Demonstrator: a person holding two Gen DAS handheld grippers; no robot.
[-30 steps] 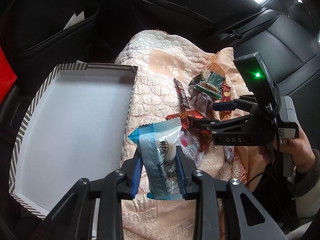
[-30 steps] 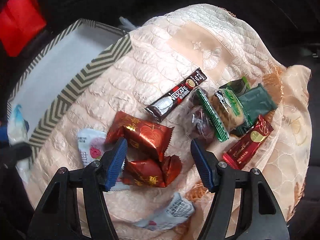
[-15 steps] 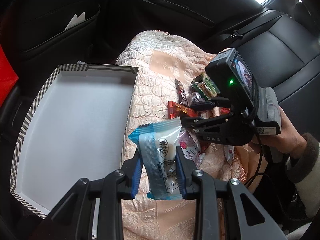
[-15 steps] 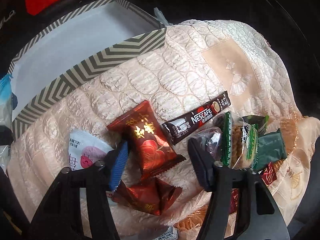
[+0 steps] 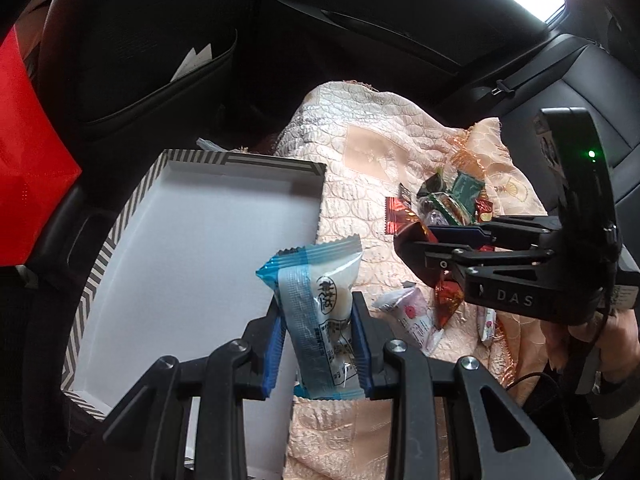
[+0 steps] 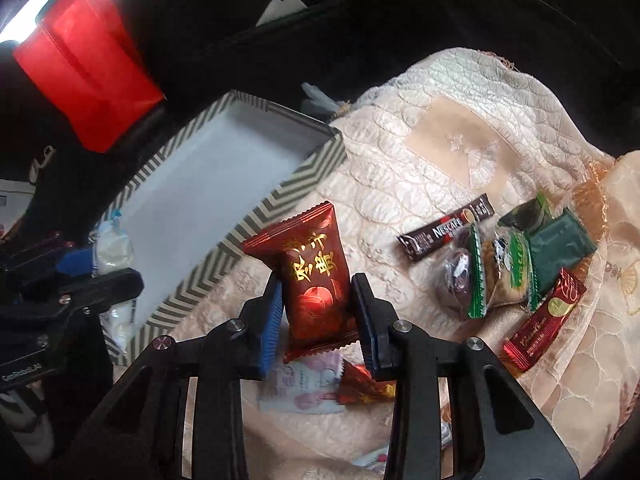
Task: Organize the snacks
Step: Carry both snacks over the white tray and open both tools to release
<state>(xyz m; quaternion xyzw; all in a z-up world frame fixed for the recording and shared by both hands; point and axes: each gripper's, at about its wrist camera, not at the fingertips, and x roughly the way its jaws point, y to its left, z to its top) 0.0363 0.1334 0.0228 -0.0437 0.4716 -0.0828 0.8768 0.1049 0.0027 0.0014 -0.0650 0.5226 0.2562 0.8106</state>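
change: your right tongs (image 6: 316, 312) just closed on the red packet (image 6: 310, 276), now lifted off the cloth (image 6: 420, 168) | left tongs (image 5: 318, 344) pinching the blue packet (image 5: 320, 312) | next: both to the box (image 6: 244, 216)

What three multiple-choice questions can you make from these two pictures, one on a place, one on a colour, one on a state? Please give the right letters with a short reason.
1. Where does the Nescafe stick lie?
A. inside the box
B. on the beige cloth
C. in the left tongs

2. What colour is the wrapper held in the left tongs?
A. blue and white
B. green
C. dark red

3. What is the state of the right tongs?
A. open above the cloth
B. shut on nothing
C. shut on a dark red snack

Answers:
1 B, the stick rests on the beige cloth, outside the striped box.
2 A, the blue and white snack stands between the pads.
3 C, the jaws have just been closing, and now the pads press both sides of the dark red snack, lifted off the cloth.
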